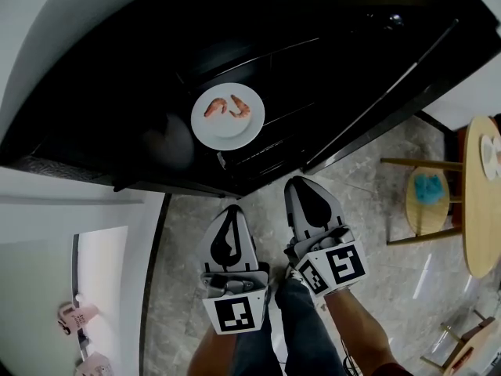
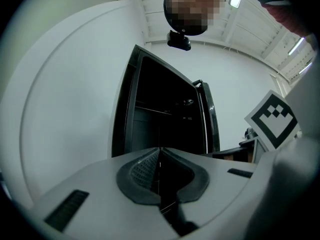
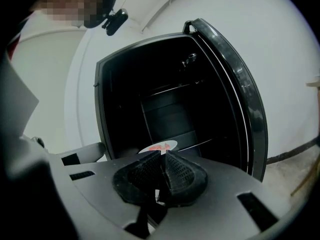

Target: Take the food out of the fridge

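Observation:
A white plate [image 1: 227,117] carrying two pink shrimp pieces [image 1: 228,107] rests on a shelf inside the open black fridge [image 1: 117,100]. In the right gripper view, the plate [image 3: 159,146] peeks out just above the jaws. Both grippers hover in front of the fridge, below the plate and not touching it. The left gripper [image 1: 229,212] has its jaws pressed together with nothing held, and it faces the dark fridge interior [image 2: 165,119]. My right gripper [image 1: 302,183] is also shut and empty, its tip the nearer one to the plate.
The fridge door [image 3: 240,94] stands open at the right. A round wooden table [image 1: 479,194] and a stool with a blue object [image 1: 427,188] are further right on the tiled floor. A white cabinet [image 1: 47,225] and pink slippers [image 1: 76,316] are at the left.

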